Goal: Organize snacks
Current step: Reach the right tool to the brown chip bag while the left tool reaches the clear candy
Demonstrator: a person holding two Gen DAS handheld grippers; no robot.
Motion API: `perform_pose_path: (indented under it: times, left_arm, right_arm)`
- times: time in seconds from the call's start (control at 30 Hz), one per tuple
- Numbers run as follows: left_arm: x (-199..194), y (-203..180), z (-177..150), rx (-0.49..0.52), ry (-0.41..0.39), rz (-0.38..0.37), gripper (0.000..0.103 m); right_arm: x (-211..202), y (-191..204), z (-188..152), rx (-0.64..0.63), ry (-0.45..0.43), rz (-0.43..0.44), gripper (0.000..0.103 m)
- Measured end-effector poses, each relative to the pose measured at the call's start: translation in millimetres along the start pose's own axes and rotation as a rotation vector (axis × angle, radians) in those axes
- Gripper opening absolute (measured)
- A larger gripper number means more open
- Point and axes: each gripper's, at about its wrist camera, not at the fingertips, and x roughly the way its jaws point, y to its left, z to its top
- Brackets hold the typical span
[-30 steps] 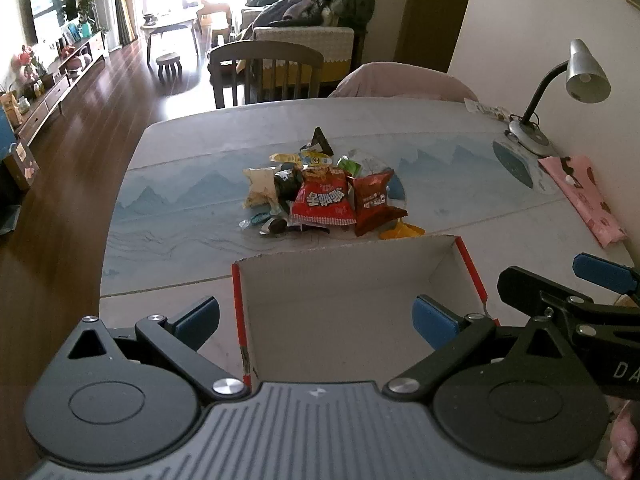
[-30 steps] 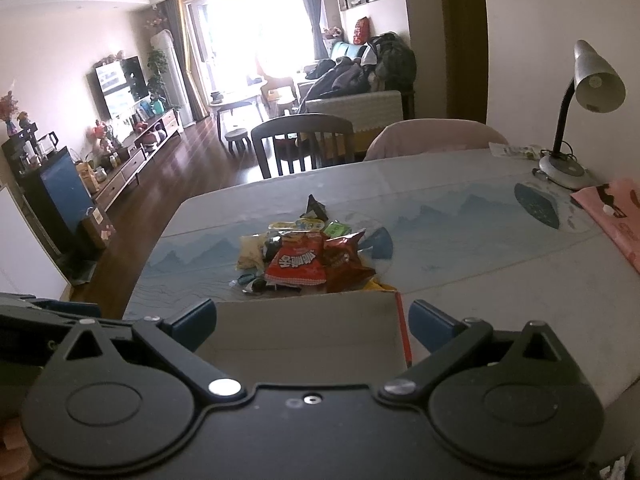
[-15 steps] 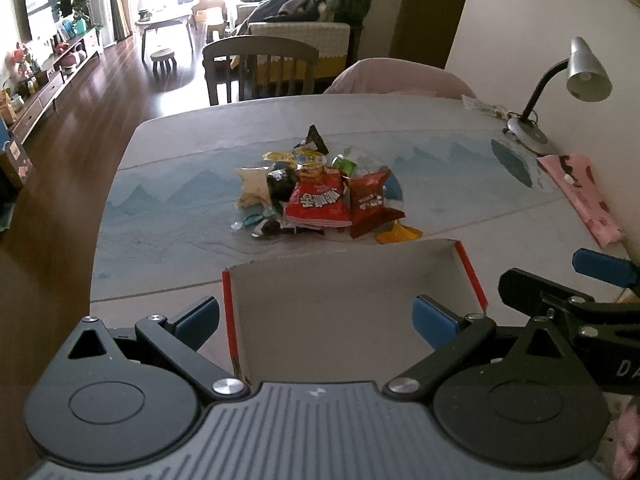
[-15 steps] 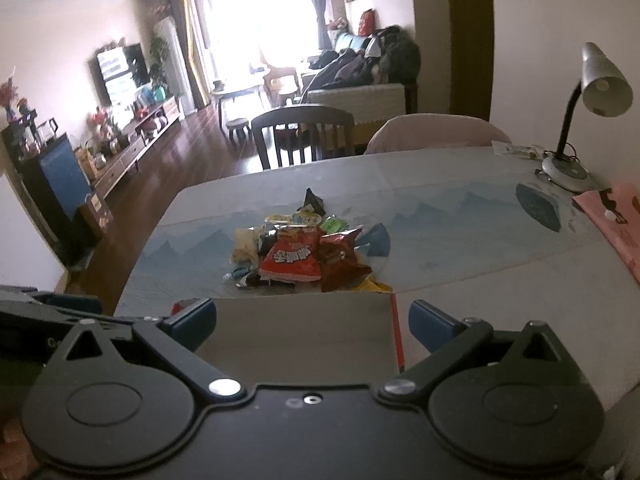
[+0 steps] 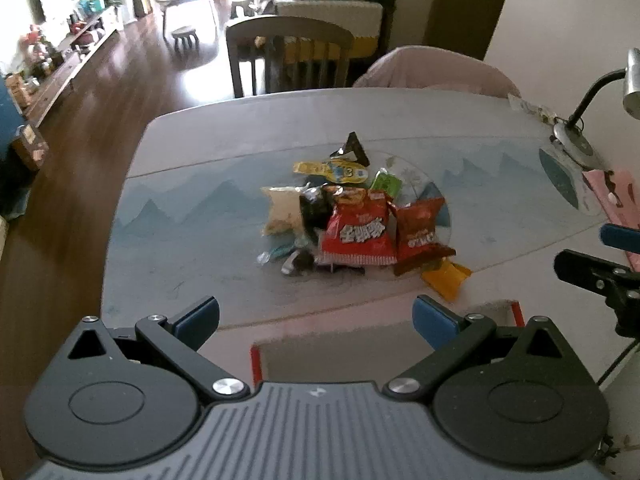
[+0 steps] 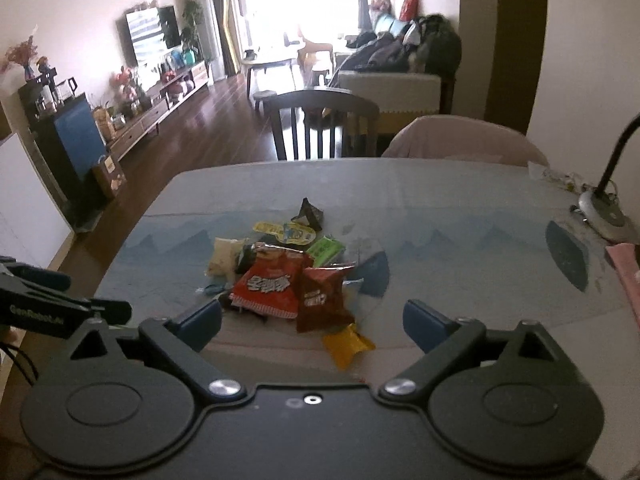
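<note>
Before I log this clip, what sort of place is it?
Most likely a home's open dining and living area: a dining table with a wooden chair, a TV on a low cabinet, and a sofa piled with clothes.

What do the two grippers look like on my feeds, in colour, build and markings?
Both match: the left gripper and right gripper have matte black bodies with two round discs, silver pivot screws and black linkage arms ending in blue-padded fingers. The left gripper's top plate is ribbed grey; the right gripper's is smooth black. In the right wrist view, white lettering runs along the left gripper's side, with a thin black cable below.
</note>
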Motion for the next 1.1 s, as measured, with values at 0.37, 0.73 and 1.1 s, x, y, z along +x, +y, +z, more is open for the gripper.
perform_pose_path:
  times: [0.37,0.73,1.1]
  left_arm:
    - [80.6,21.2,61.0,-0.029,0.127,0.014,0.103]
    - [154.2,44.7,75.9,0.033,0.267,0.025,0.090]
    - [205.4,50.2,72.9,0.186,0.341,0.023,0.075]
  right_arm:
    - [88.6,-30.0,35.8,0.080,0.196,0.076,0.090]
    - [171.7,-39.5,35.5,0.162,0.374,0.074,0.083]
    - [213.5,-29.5,25.5,0.152,0.449,0.046,0.080]
